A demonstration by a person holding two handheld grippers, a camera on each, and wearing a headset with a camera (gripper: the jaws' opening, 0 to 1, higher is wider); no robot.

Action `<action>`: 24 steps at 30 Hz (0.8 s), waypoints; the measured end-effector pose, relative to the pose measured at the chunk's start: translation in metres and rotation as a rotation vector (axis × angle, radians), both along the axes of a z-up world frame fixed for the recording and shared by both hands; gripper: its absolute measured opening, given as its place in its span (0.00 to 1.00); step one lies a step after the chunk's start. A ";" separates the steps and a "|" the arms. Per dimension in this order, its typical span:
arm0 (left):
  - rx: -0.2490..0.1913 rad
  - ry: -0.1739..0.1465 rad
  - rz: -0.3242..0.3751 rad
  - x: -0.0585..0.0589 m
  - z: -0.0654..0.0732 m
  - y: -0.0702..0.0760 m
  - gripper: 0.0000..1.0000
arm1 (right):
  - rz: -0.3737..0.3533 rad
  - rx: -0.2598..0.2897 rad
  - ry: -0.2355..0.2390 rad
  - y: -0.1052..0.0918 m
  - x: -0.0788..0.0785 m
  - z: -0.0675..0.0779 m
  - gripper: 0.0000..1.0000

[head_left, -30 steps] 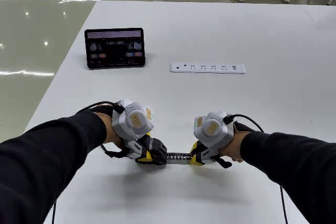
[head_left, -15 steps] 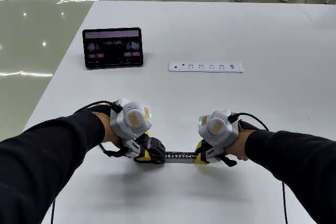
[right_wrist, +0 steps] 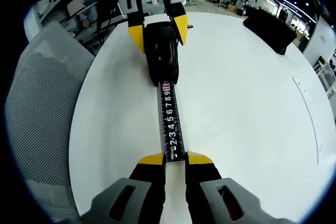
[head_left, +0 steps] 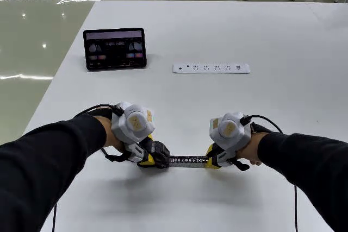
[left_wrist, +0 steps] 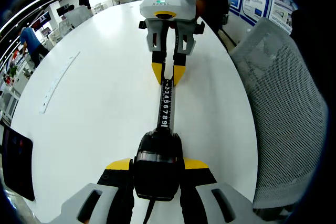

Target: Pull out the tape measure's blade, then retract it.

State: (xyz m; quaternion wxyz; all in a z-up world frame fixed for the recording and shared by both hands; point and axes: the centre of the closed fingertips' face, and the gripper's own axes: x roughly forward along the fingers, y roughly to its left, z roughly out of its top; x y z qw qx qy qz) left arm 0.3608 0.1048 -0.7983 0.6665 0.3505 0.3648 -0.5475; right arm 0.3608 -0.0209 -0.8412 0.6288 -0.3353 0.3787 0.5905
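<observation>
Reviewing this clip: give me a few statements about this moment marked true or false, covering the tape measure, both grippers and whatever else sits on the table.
1. The left gripper is shut on the tape measure case. True.
2. The blade is fully wound into the case. False: a numbered stretch of blade runs from the case to the right gripper.
3. The right gripper's fingers pinch the blade's free end. True.
4. In the head view, the tablet lies right of the power strip. False: the tablet lies left of the power strip.
</observation>
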 end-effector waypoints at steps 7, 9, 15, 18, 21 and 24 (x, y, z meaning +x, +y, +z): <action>-0.005 -0.004 0.002 0.000 0.000 -0.001 0.30 | -0.002 0.000 -0.004 -0.010 0.001 0.001 0.08; -0.005 -0.004 0.003 0.000 0.000 -0.001 0.30 | -0.005 -0.003 -0.003 -0.014 0.002 0.001 0.08; -0.007 -0.003 0.003 0.000 0.000 -0.001 0.30 | -0.014 -0.007 -0.003 -0.022 0.003 0.000 0.08; -0.006 -0.004 0.003 -0.001 0.000 -0.001 0.30 | -0.016 -0.007 -0.003 -0.024 0.003 0.000 0.08; -0.007 -0.004 0.004 -0.001 0.000 -0.001 0.30 | -0.017 -0.010 -0.001 -0.027 0.003 0.000 0.08; -0.007 -0.004 0.004 -0.001 0.000 -0.001 0.30 | -0.015 -0.010 0.000 -0.029 0.002 0.000 0.08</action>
